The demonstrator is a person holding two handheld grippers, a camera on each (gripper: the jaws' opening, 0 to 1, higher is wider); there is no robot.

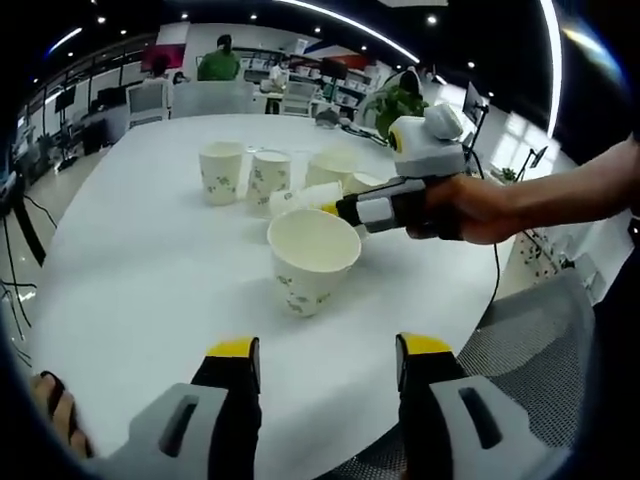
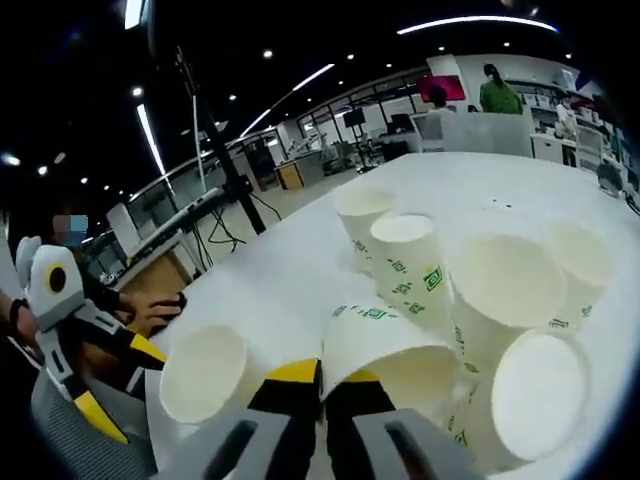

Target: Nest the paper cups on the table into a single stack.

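An upright paper cup (image 1: 312, 255) with green print stands on the white table (image 1: 130, 290) just ahead of my left gripper (image 1: 328, 348), whose jaws are open with nothing between them. Behind it, several more cups (image 1: 268, 175) stand in a loose group. My right gripper (image 1: 338, 208) reaches in from the right and holds a cup (image 1: 300, 200) tipped on its side. In the right gripper view, my right gripper (image 2: 327, 375) is shut on the rim of that cup (image 2: 385, 345). The grouped cups (image 2: 410, 255) are beyond it, the lone cup (image 2: 205, 375) is to the left, and the left gripper (image 2: 122, 385) is beside it.
A grey mesh chair (image 1: 540, 340) stands at the table's near right edge. A person's hand (image 1: 480, 205) carries the right gripper. A plant (image 1: 400, 100) and desks lie beyond the far edge, with people standing there. A stand with cables (image 2: 215, 150) stands off the table's side.
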